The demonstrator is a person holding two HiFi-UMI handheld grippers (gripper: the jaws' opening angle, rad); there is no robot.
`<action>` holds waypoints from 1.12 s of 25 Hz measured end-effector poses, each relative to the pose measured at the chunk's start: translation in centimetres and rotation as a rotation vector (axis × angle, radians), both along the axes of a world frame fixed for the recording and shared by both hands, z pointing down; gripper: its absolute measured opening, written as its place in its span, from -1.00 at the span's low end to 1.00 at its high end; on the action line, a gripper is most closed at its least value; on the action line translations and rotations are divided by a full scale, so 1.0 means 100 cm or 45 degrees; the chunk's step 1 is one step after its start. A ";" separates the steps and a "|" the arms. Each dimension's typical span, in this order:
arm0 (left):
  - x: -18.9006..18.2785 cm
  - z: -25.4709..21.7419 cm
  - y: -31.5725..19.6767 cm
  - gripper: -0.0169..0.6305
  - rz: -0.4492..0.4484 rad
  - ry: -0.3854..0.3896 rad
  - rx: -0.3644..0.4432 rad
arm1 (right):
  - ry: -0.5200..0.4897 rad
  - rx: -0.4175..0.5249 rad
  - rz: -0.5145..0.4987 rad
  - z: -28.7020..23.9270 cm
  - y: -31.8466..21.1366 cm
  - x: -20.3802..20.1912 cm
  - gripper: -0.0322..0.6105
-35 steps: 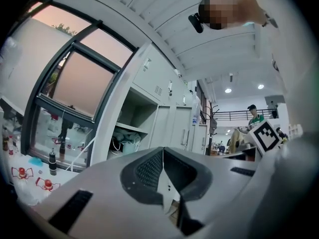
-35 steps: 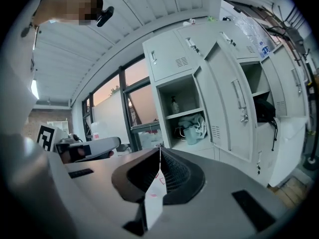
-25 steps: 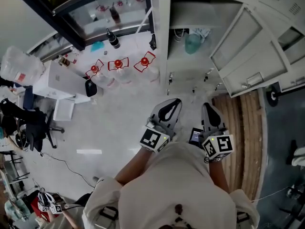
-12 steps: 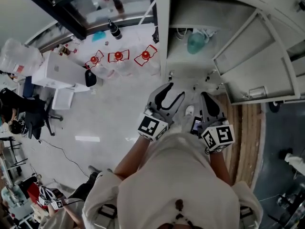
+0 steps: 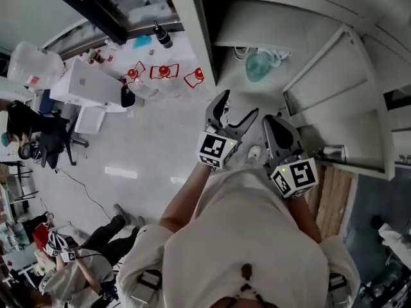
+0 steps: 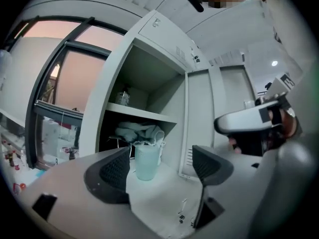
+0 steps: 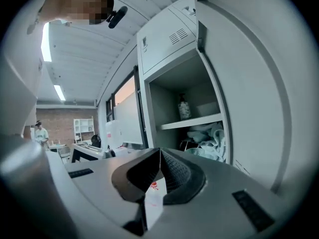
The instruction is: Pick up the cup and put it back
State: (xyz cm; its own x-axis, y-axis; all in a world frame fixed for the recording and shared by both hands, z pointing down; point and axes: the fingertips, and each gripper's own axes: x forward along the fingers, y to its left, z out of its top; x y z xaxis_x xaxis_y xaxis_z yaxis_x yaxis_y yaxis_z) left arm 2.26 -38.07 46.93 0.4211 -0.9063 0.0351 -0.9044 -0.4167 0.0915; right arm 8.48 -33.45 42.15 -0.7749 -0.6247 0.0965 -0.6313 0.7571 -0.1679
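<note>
My left gripper (image 6: 162, 166) is standing spread wide. Its jaws have just been opening, and nothing is touching either pad. The cup (image 6: 147, 161), pale green and see-through, is showing through the gap at lower centre of the left gripper view. It is sitting close to the left-hand jaw and some way beyond the tips. It is standing upright at the front of the locker (image 6: 112, 78), in the lower compartment, with a heap of cloth (image 6: 134, 132) just behind it. The locker's door (image 6: 199, 118) is hanging open to the right of the cup.

I am judging this to be the reach-in before the pick. To do it well, I am thinking of keeping the jaws level and sliding across until the cup is sitting midway between the pads. Then I would go forward until both pads are flanking its middle, stopping short of the cloth so no fold gets pinched, and close gently, since a thin cup could buckle or tip.

My right gripper (image 7: 158, 171) is waiting with its jaws pressed together and empty, and it should keep clear of the door.
</note>
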 end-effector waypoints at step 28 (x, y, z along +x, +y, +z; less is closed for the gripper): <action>0.020 0.051 -0.140 0.27 -0.274 -0.098 -0.059 | 0.035 -0.030 -0.161 0.013 -0.023 0.022 -0.82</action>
State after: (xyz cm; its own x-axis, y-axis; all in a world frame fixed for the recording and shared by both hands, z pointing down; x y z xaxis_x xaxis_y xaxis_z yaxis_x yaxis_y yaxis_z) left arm 4.26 -52.10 51.99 0.2128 -0.9716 0.1035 -0.9770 -0.2105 0.0334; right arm 10.66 -35.71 43.43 -0.8440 -0.5197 0.1324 -0.5359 0.8269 -0.1707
